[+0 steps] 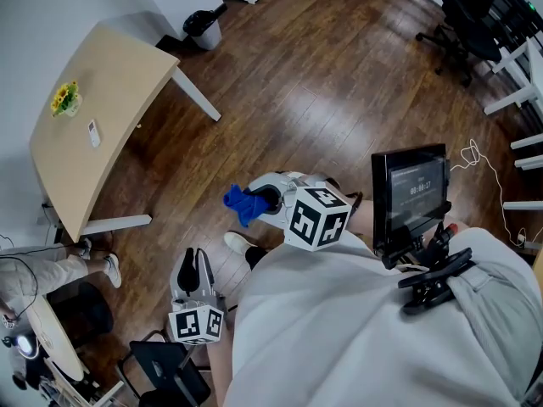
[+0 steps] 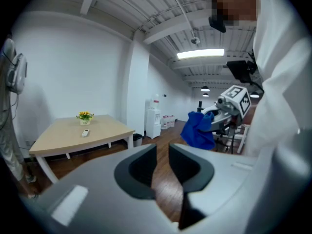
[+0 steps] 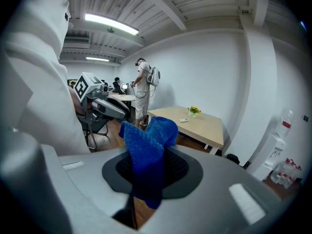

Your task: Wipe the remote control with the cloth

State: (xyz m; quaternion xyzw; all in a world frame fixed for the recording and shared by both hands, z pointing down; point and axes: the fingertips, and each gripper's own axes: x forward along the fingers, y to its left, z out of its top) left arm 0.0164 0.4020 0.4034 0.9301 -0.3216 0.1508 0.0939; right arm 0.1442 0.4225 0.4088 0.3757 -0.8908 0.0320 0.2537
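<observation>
Glossy brown plank floor (image 1: pixel 314 83) lies wide open between the person and the pale wooden table (image 1: pixel 119 58), which shows its curved edge and white legs at upper left. Both grippers sit low, tipped slightly downward. The right gripper (image 1: pixel 261 200) reaches out ahead of the torso, clamped on the blue cloth (image 1: pixel 242 203), a knitted, crumpled wad that bunches up above the jaws and hangs below them. The left gripper (image 1: pixel 193 265) is tucked in nearer the body, low at the left, its jaws brought together with nothing in them. Well apart from both, the remote control (image 1: pixel 93 132), a small white slab, lies flat on the tabletop, near a little pot of yellow flowers (image 1: pixel 65 98).
</observation>
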